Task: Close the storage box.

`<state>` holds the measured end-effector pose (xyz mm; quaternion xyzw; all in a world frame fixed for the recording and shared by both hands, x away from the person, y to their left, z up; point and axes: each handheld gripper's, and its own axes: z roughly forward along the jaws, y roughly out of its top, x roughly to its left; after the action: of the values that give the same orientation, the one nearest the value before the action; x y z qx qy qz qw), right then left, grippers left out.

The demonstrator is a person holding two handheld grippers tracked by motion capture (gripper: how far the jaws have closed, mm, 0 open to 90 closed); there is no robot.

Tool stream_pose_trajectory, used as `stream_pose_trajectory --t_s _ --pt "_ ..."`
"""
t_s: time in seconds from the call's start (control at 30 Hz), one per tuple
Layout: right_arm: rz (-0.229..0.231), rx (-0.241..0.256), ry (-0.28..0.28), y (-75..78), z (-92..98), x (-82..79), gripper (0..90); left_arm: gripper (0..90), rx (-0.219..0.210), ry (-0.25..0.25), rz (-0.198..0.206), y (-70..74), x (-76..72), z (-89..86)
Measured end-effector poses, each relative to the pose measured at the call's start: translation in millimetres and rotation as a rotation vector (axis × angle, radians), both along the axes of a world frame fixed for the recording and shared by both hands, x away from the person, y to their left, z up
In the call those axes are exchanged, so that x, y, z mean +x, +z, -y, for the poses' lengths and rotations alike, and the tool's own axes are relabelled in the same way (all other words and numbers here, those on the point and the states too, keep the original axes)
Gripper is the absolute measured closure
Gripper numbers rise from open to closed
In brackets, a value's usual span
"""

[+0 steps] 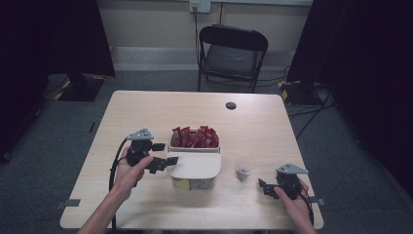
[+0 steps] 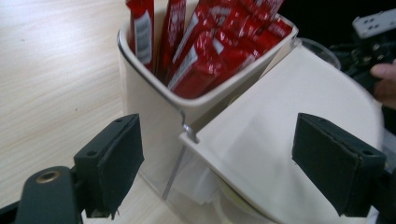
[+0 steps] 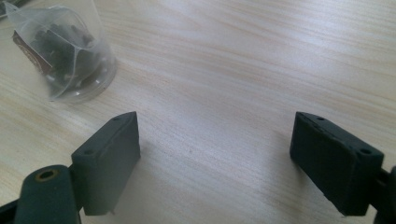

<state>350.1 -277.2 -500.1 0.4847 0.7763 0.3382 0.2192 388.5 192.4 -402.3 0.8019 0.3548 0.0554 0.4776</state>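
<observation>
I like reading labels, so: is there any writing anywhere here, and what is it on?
Nothing can be read.
Red packets in the white box: white label strips with print, too blurred to read.
Bag in the clear cup: dark tag at its edge, no legible text.

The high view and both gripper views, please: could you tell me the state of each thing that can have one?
Left hand-held gripper: open, jaws either side of the container's corner.
Right hand-held gripper: open, holding nothing, over bare table.
Container: front compartment lidded, rear compartment open, full of red packets.
Clear cup: upright, tea bag inside.
Folding chair: unfolded, unoccupied.
</observation>
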Motion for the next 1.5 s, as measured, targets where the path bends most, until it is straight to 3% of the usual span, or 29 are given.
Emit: stream_pose_trajectory --t_s 0.33,0.37,0.47,0.5,0.9,1.0,1.13,1.23,1.3,1.5 --pt "0.001 0.0 0.002 -0.1 0.1 0.2 15.6 15.8 0.035 0.005 -0.003 -6.8 0.2 -2.3" --pt "0.001 0.0 0.003 -0.1 0.1 0.2 15.6 16.1 0.039 0.017 0.011 -6.5 -0.4 -5.0" --pt "0.001 0.0 0.003 -0.1 0.1 0.2 15.6 17.3 0.014 0.034 0.019 -5.1 -1.2 -8.9" --pt "0.001 0.0 0.003 -0.1 0.1 0.2 15.6 17.3 -0.007 0.035 0.012 -3.0 -1.7 -15.0" --pt "0.001 0.0 0.003 -0.1 0.2 0.2 15.6 16.3 0.011 0.107 0.015 -6.9 -9.3 -56.2" --pt "0.001 0.0 0.004 -0.1 0.2 0.2 15.6 16.3 0.053 0.16 -0.001 -16.6 -8.8 -67.9" --pt "0.001 0.0 0.003 -0.1 0.2 0.2 15.6 16.3 0.051 0.187 -0.019 -26.0 -9.7 -75.6" --pt "0.002 0.0 0.004 -0.1 0.2 0.3 15.6 16.4 0.096 0.225 -0.019 -36.9 -9.2 -83.4" --pt "0.001 0.0 0.004 -0.1 0.2 0.3 15.6 16.4 0.105 0.243 -0.038 -42.6 -8.2 -87.9" --pt "0.001 0.0 0.005 -0.1 0.2 0.4 15.6 16.5 0.128 0.279 -0.042 -52.0 -8.3 -96.5"
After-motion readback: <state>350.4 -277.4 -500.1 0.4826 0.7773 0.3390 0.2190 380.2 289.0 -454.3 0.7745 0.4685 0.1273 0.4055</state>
